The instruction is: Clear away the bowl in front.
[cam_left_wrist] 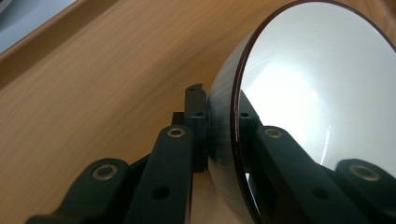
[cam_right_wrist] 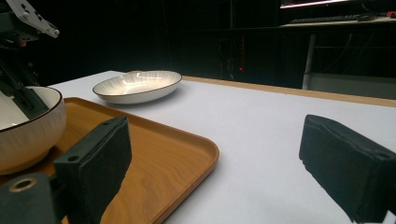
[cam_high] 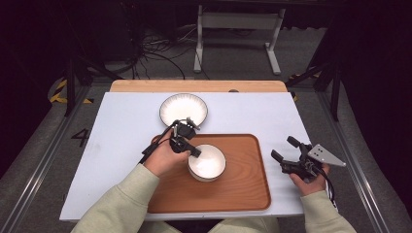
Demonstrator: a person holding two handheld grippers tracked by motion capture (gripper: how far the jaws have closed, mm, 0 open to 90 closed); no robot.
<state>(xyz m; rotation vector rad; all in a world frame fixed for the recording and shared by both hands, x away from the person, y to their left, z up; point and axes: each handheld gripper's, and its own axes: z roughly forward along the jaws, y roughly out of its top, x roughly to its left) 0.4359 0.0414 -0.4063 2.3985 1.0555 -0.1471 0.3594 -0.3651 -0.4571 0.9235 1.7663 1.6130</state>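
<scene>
A small white bowl (cam_high: 208, 163) with a dark rim sits on the wooden tray (cam_high: 243, 189), toward its left half. My left gripper (cam_high: 193, 150) is shut on the bowl's left rim, one jaw inside and one outside. In the left gripper view the rim of the bowl (cam_left_wrist: 299, 79) runs between the pads of my left gripper (cam_left_wrist: 224, 126). My right gripper (cam_high: 283, 150) stands open over the table just right of the tray, with nothing between its fingers. From the right gripper view, the right gripper (cam_right_wrist: 215, 163) faces the tray (cam_right_wrist: 154, 154) and the bowl (cam_right_wrist: 28, 130).
A wider, shallow white dish (cam_high: 183, 108) rests on the white table (cam_high: 121, 136) behind the tray; it shows as the dish (cam_right_wrist: 137, 86) in the right gripper view. A wooden strip (cam_high: 194, 86) edges the table's far side. Beyond lie cables and a metal stand.
</scene>
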